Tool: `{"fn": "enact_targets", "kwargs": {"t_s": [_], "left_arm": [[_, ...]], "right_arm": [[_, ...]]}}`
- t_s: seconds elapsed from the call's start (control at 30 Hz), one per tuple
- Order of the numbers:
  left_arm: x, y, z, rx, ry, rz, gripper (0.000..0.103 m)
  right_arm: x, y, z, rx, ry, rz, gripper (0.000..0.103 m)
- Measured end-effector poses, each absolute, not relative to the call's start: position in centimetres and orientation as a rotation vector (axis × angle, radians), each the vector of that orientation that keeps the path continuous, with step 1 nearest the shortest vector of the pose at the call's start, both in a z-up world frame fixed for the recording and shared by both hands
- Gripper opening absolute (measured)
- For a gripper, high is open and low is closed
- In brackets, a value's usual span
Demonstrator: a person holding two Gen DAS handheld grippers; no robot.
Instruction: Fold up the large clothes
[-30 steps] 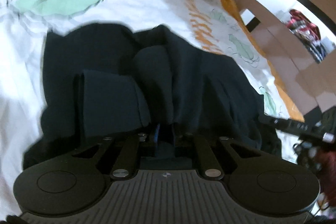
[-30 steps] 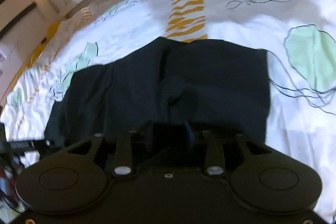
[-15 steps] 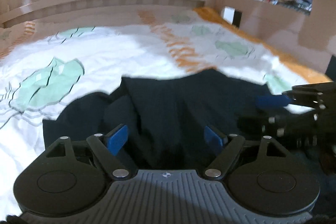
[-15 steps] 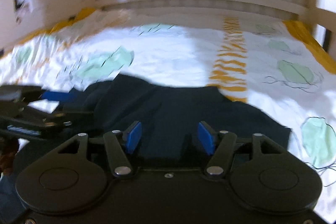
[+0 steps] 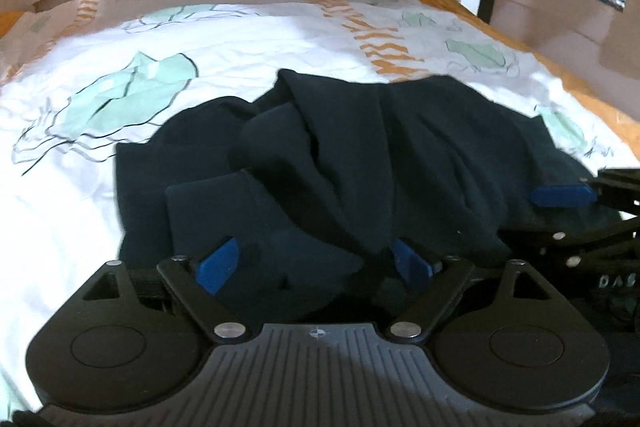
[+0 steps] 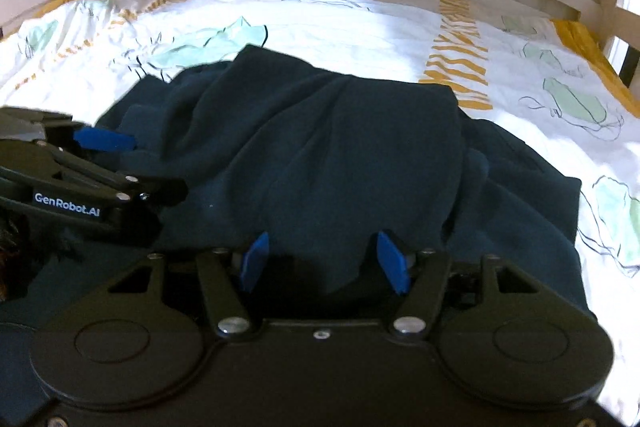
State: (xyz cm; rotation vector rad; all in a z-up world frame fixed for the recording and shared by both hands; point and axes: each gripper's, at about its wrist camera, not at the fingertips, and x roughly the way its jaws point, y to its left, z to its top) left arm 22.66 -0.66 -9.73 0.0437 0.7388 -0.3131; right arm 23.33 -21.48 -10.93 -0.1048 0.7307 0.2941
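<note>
While opening, fingers [image 5: 218,266] straddle dark garment [image 5: 360,155]

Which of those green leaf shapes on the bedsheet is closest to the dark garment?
The small green leaf by the orange border: the dark garment touches it. The big one sits apart.

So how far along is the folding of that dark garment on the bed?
Partly done: the dark garment lies doubled over on the patterned bedspread, still bunched and creased, not a neat rectangle. Nothing is in hand: the left gripper and right gripper are both opening, their pads clear of the cloth. Left: smoothing the folds, then probably folding it smaller.
</note>
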Motion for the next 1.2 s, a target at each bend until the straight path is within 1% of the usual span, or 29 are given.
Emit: {"fn": "enact_targets", "kwargs": {"t_s": [0.07,0.1,0.13,0.17,0.27,0.37,0.43,0.63,0.73,0.9,1.2], "left_arm": [[21.2,0.2,-9.0,0.018,0.730,-0.297,0.089],[20.4,0.7,-8.6,0.000,0.724,-0.290,0.091],[19.6,1.2,-8.2,-0.018,0.717,-0.285,0.095],[18.8,1.7,-7.8,-0.033,0.711,-0.281,0.098],[16.5,3.1,-6.4,-0.057,0.694,-0.272,0.099],[14.4,4.4,-5.1,-0.082,0.683,-0.275,0.103],[12.9,5.3,-4.2,-0.105,0.674,-0.283,0.103],[9.0,6.6,-2.5,-0.077,0.657,-0.300,0.103],[7.6,6.7,-2.6,-0.055,0.681,-0.329,0.103],[6.4,6.9,-4.7,-0.041,0.754,-0.338,0.103],[7.6,8.1,-8.9,-0.118,0.920,-0.280,0.103]], "right_arm": [[22.8,-22.4,-10.2,-0.034,0.732,0.292,0.075],[22.5,-22.9,-9.9,0.000,0.738,0.294,0.082],[22.1,-23.3,-9.6,0.036,0.744,0.296,0.086],[21.5,-23.8,-9.3,0.071,0.748,0.295,0.086],[19.8,-25.0,-8.4,0.125,0.752,0.275,0.087],[17.8,-26.0,-7.6,0.168,0.750,0.263,0.092],[16.4,-26.7,-6.8,0.197,0.745,0.252,0.095],[12.5,-28.6,-4.9,0.243,0.728,0.188,0.099],[10.7,-29.5,-4.3,0.248,0.731,0.154,0.101],[8.3,-30.9,-4.4,0.242,0.780,0.091,0.101],[6.5,-33.4,-7.5,0.248,0.898,0.009,0.102]]}}
